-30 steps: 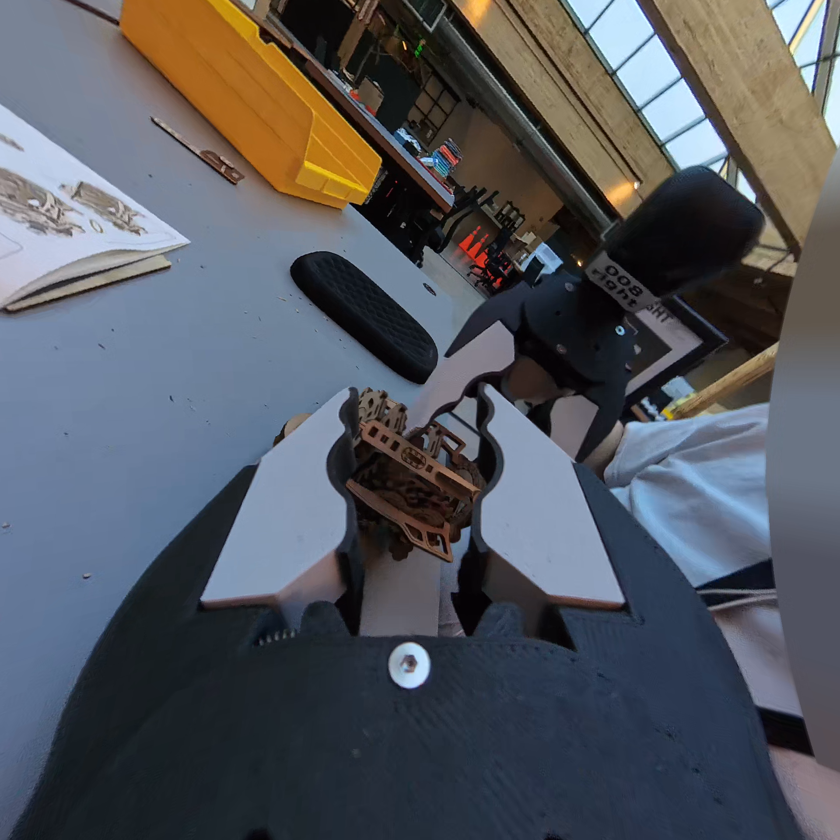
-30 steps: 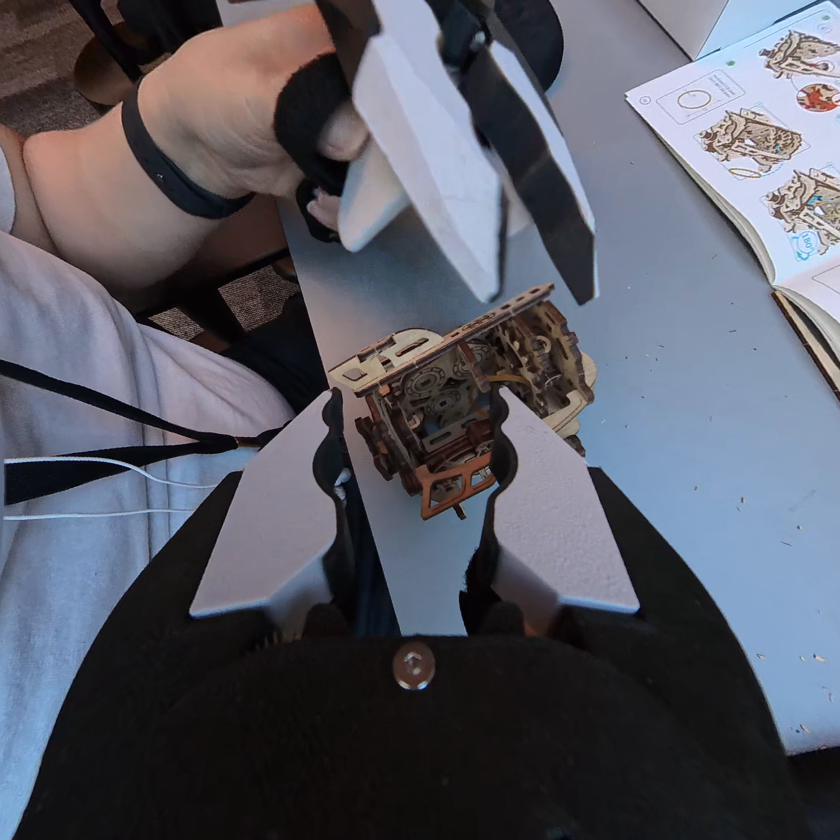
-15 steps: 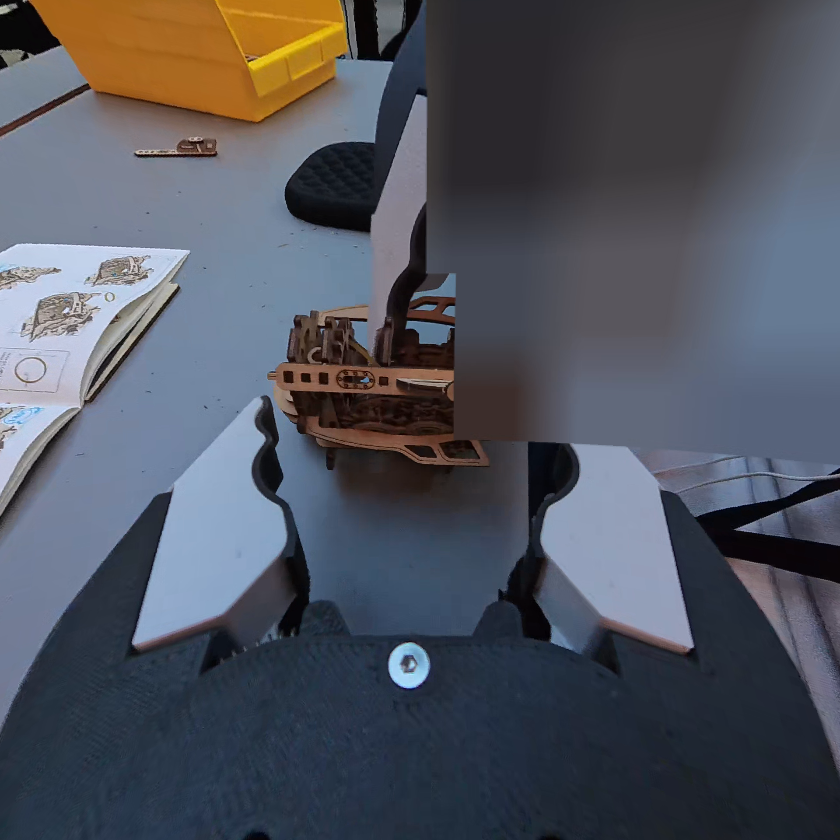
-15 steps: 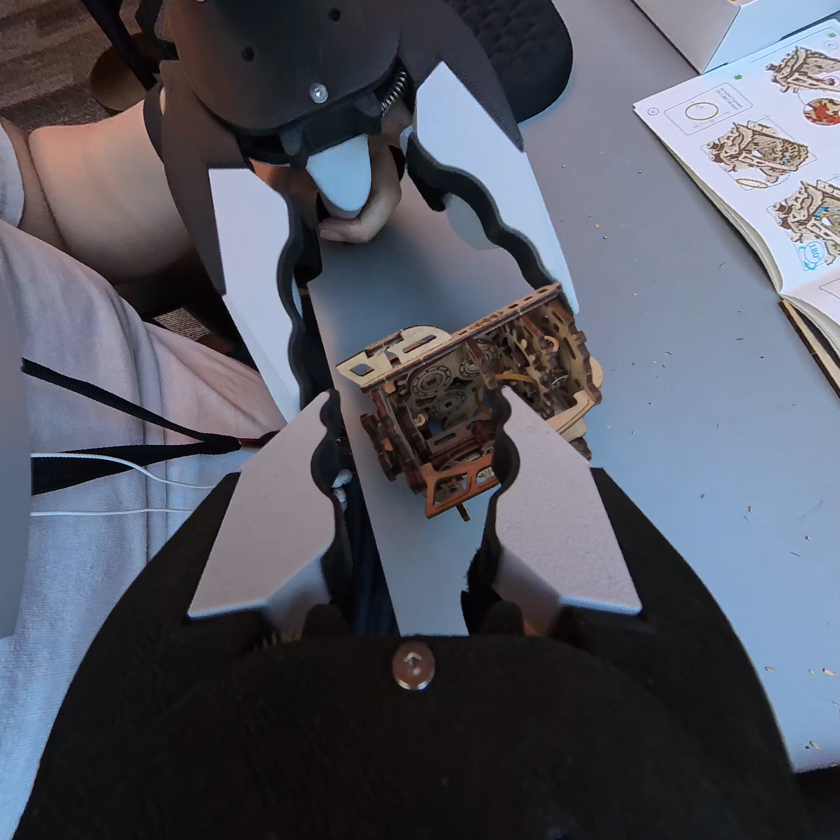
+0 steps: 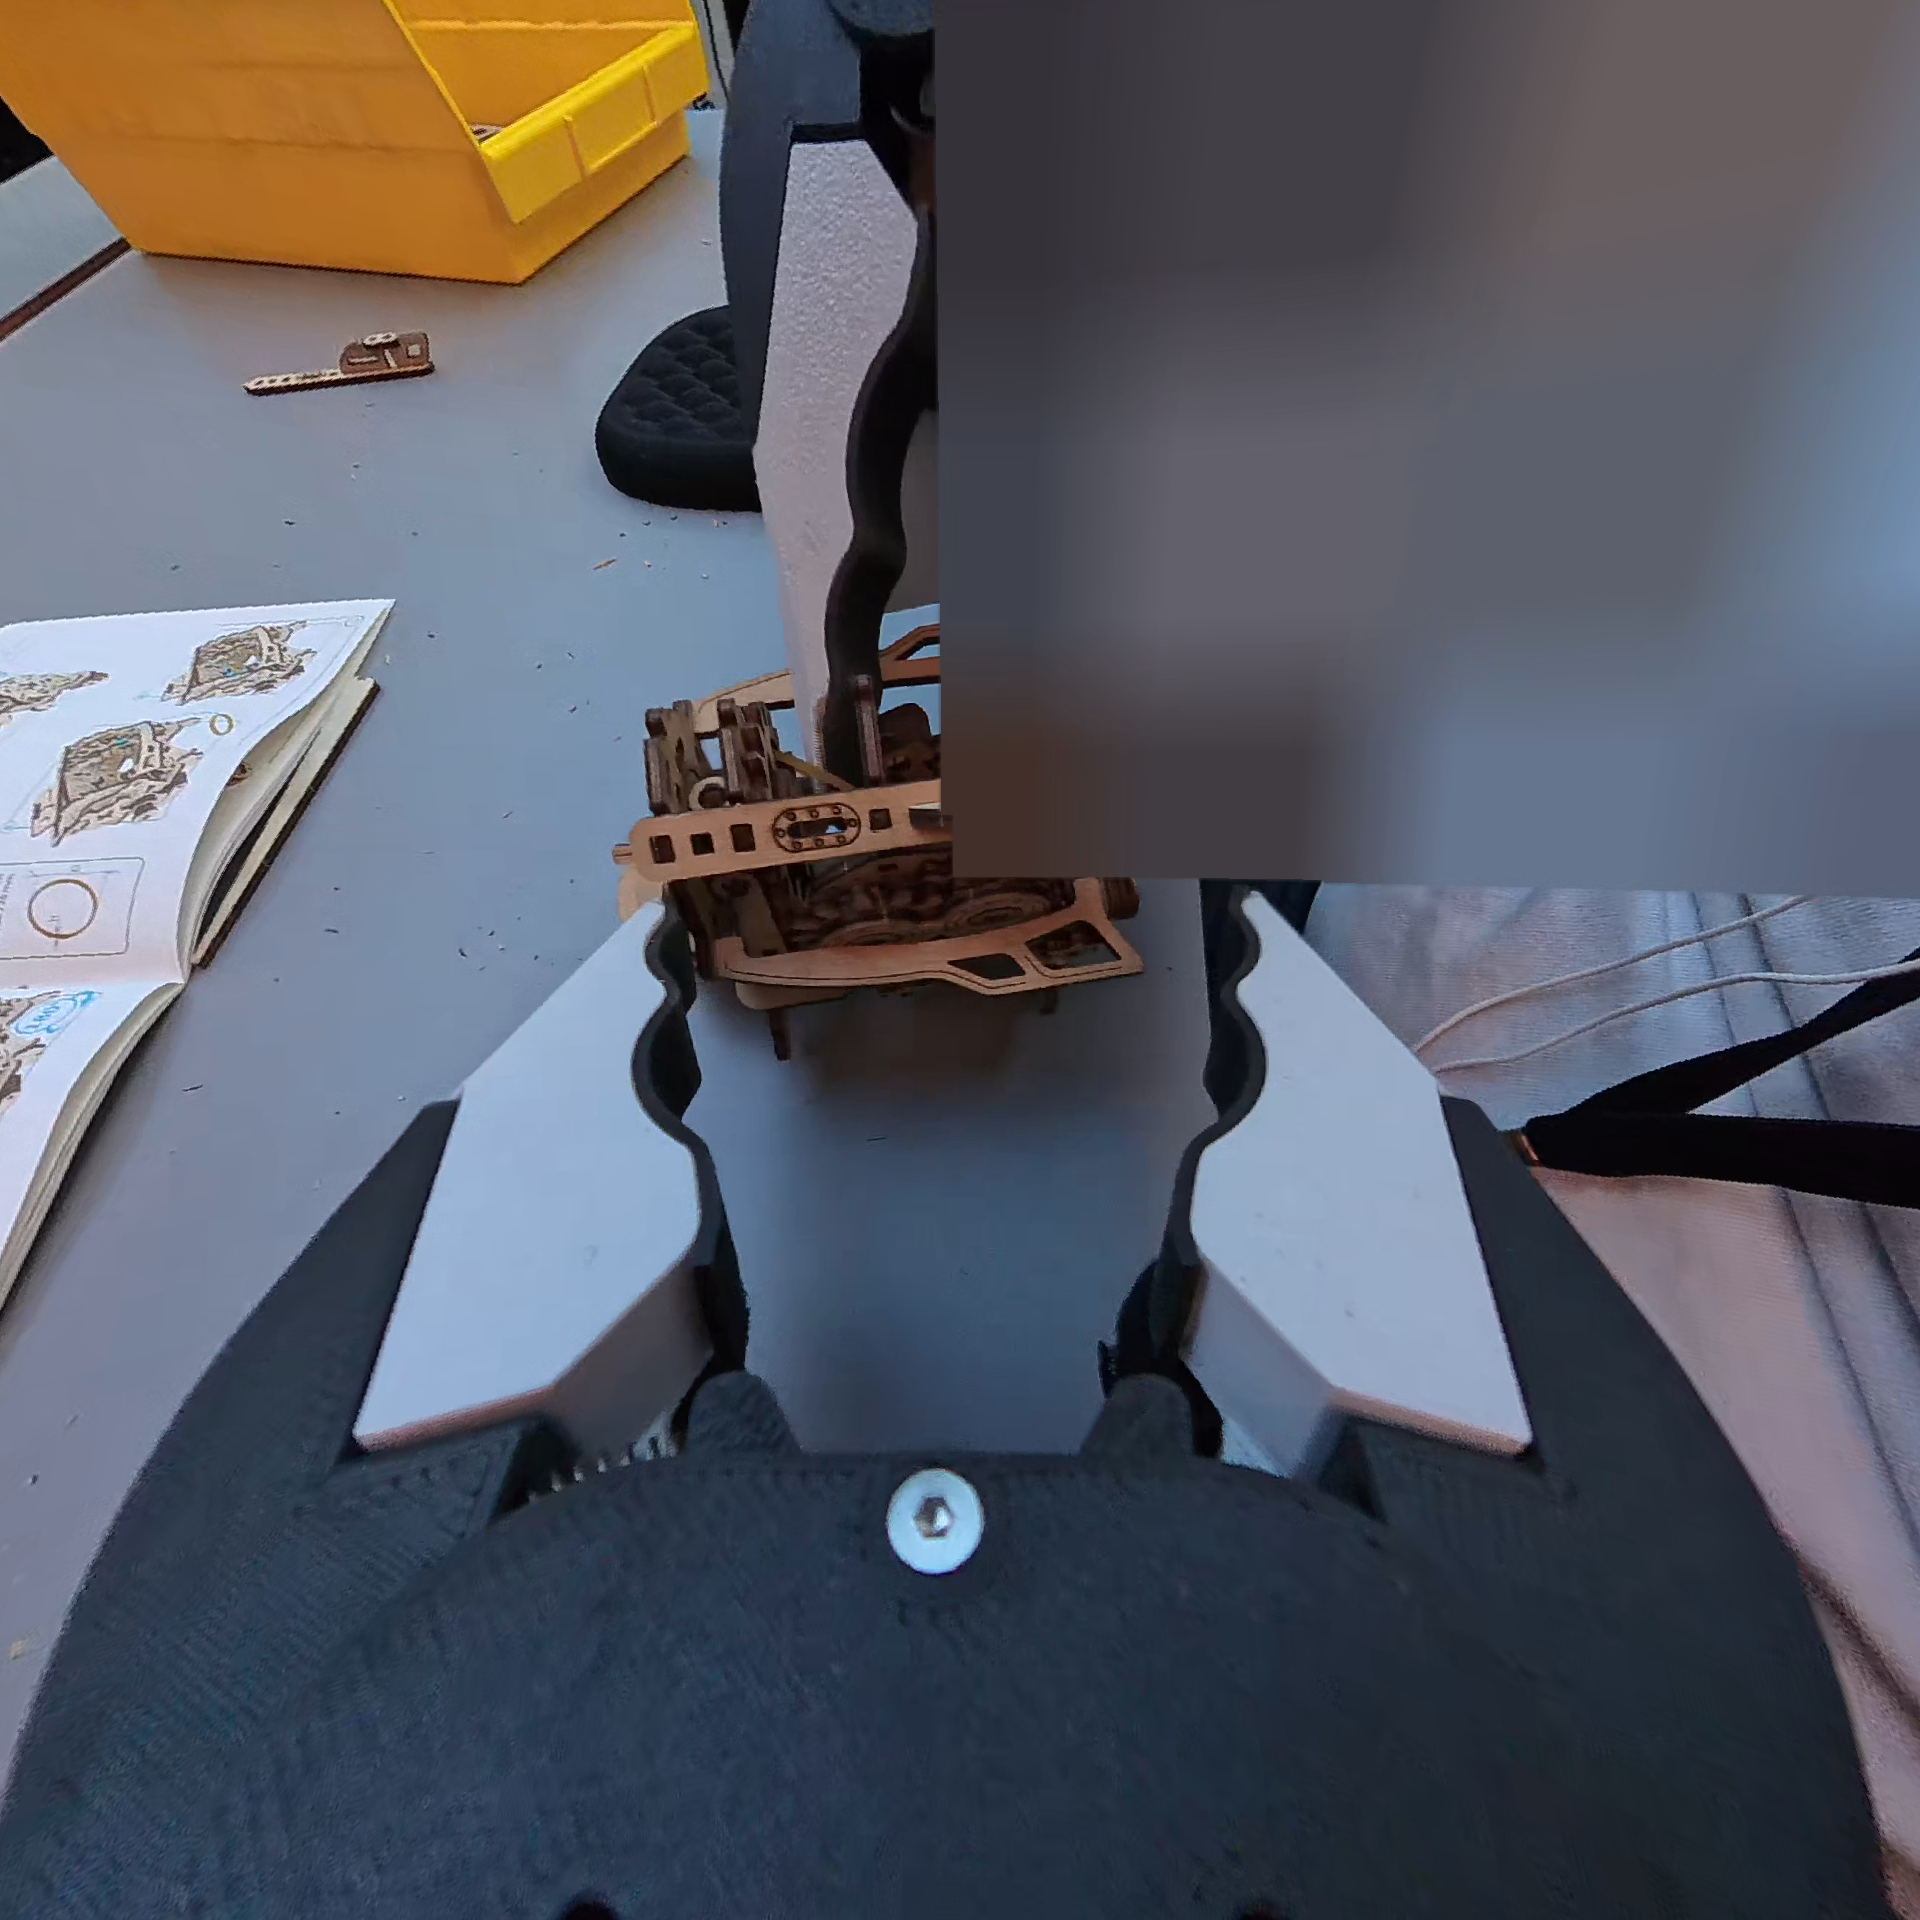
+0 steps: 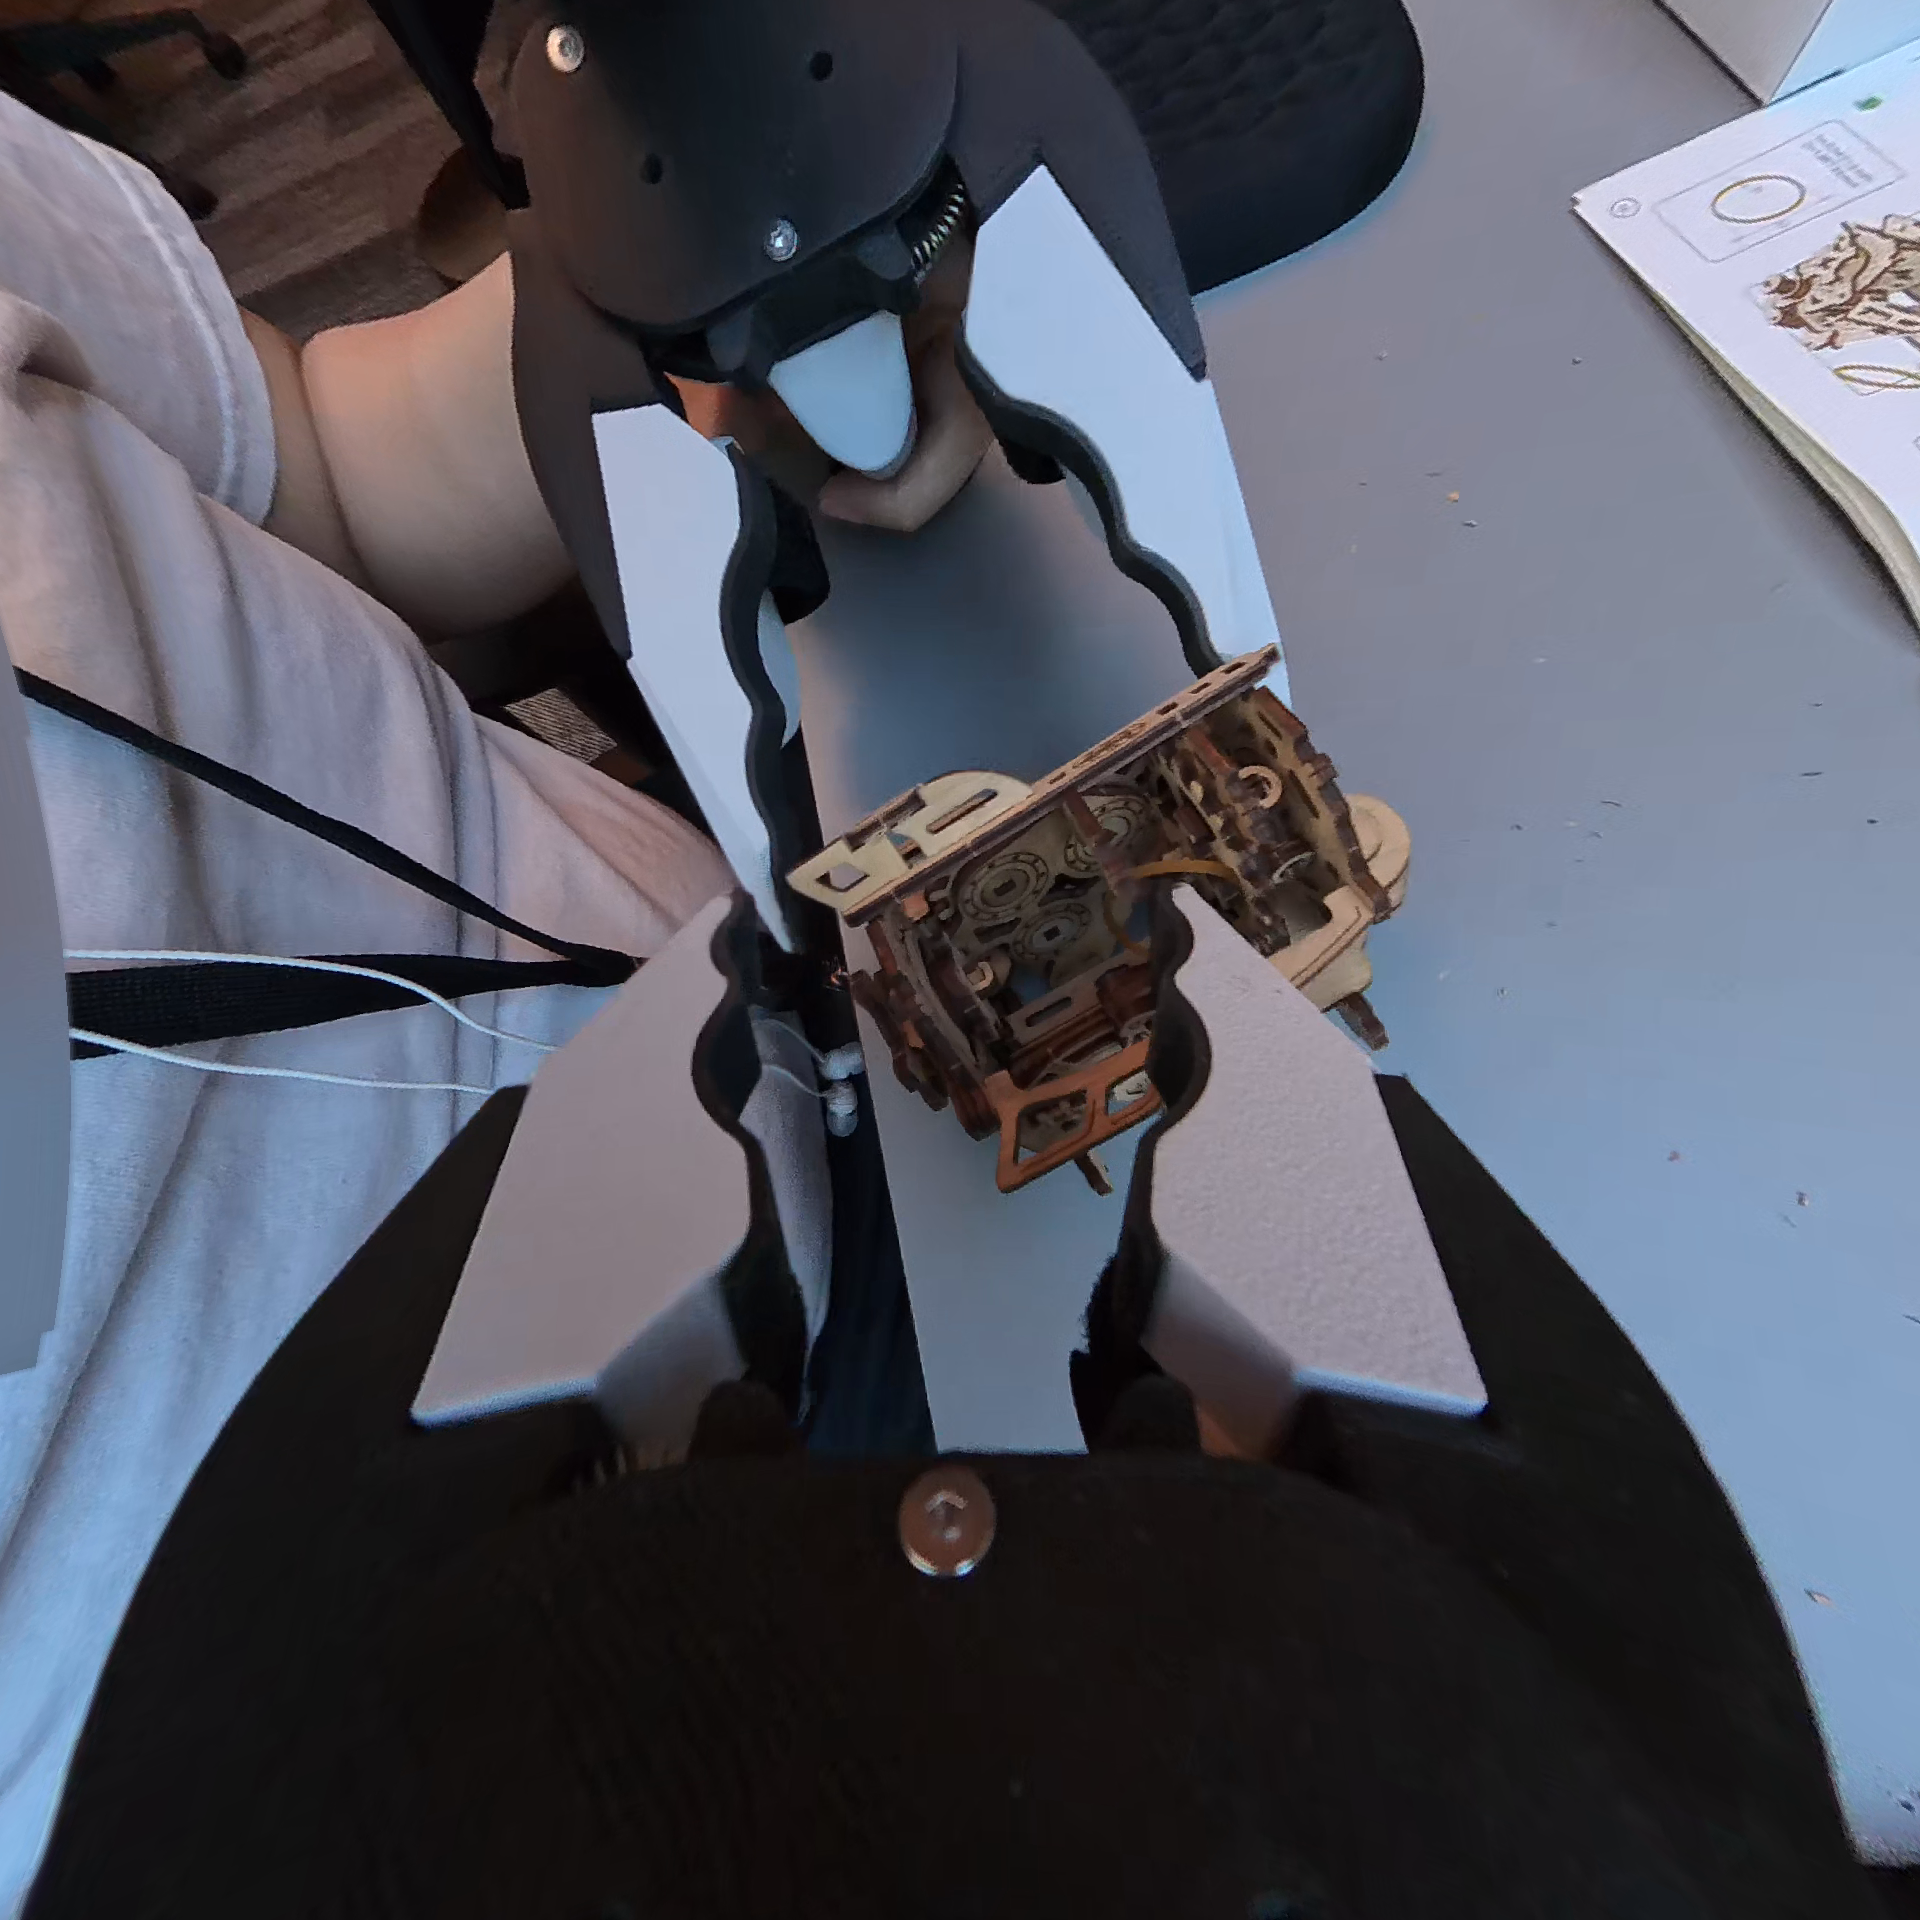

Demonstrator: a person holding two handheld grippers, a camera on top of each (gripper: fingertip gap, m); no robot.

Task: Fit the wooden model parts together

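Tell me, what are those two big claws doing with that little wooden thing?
A person holds a claw-like gripper in each hand, building a wooden model full of tiny gears. The model sits on the grey table near its edge. Both the left gripper and the right gripper are open, and neither is gripping it. The right one reaches around the model, and the left one faces it from the other side. An open instruction booklet, a loose wooden piece and a yellow bin lie nearby.
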